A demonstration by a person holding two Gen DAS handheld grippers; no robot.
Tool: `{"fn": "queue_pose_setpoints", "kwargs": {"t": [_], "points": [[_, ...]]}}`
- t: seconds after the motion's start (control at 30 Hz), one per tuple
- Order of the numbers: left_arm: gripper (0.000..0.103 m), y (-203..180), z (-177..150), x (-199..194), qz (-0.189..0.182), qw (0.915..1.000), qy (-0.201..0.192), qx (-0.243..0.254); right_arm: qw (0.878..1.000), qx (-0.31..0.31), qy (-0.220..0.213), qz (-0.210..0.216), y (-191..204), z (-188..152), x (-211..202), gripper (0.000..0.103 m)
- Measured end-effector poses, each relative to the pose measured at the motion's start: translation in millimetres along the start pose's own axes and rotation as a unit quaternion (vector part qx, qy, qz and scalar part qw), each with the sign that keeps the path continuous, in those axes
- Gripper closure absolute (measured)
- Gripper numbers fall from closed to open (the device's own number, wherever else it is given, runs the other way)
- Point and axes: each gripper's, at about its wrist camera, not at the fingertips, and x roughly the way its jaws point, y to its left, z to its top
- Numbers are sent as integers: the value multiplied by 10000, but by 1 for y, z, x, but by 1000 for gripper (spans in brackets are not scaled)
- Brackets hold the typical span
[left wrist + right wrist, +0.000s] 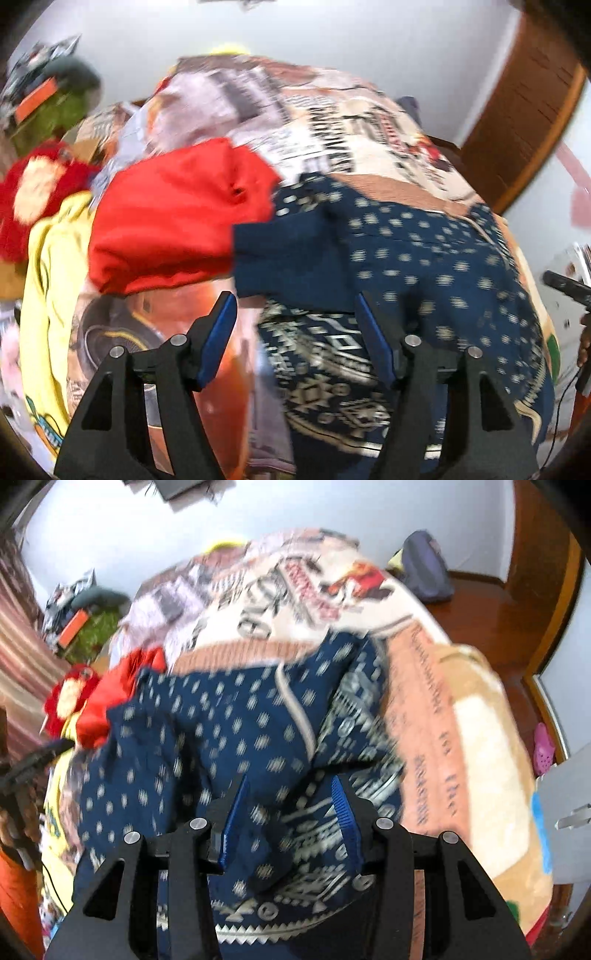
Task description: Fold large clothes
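Note:
A navy garment (424, 258) with pale dots and a patterned border lies crumpled on the bed, seen as the navy garment (229, 731) in the right wrist view. My left gripper (293, 299) hovers over its near left edge, jaws wide open with nothing between the pads. My right gripper (290, 781) points down at the garment's patterned border; its jaws stand partly apart, both ribbed blue pads (236, 812) show bare, and a fold of navy cloth lies in the gap below the tips. Both views are blurred.
A red garment (177, 214) and a yellow one (51, 280) are piled left of the navy one on the printed blanket (332, 122). A red plush toy (33, 192) sits at far left. Wooden floor (480, 602), a dark bag (424, 565) and a pink shoe (545, 751) lie to the right.

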Motion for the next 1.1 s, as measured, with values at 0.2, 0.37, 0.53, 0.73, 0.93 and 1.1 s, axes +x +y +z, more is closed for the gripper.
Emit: {"fn": "queue_pose_setpoints", "kwargs": {"t": [0.2,0.37,0.53,0.73,0.93,1.1], "points": [[37,28,-13,42,-465,9954,472,-694,9988,419,-45,-237,-28,11,14,58],[37,35,-12,68,-928,9890,514,-1031,9955,908,244,-71,-53,20,40,58],[37,40,-4,98,-1035,9850,601,-1241,9938,1030,420,3,-60,28,61,58],[37,32,7,127,-1132,9847,758,-1089,9940,908,615,61,-57,40,89,58],[48,22,19,136,-1127,9865,705,-961,9920,987,746,242,-58,43,115,55],[72,7,18,127,-589,9944,551,-683,9923,1007,633,343,-58,44,115,61]]}}
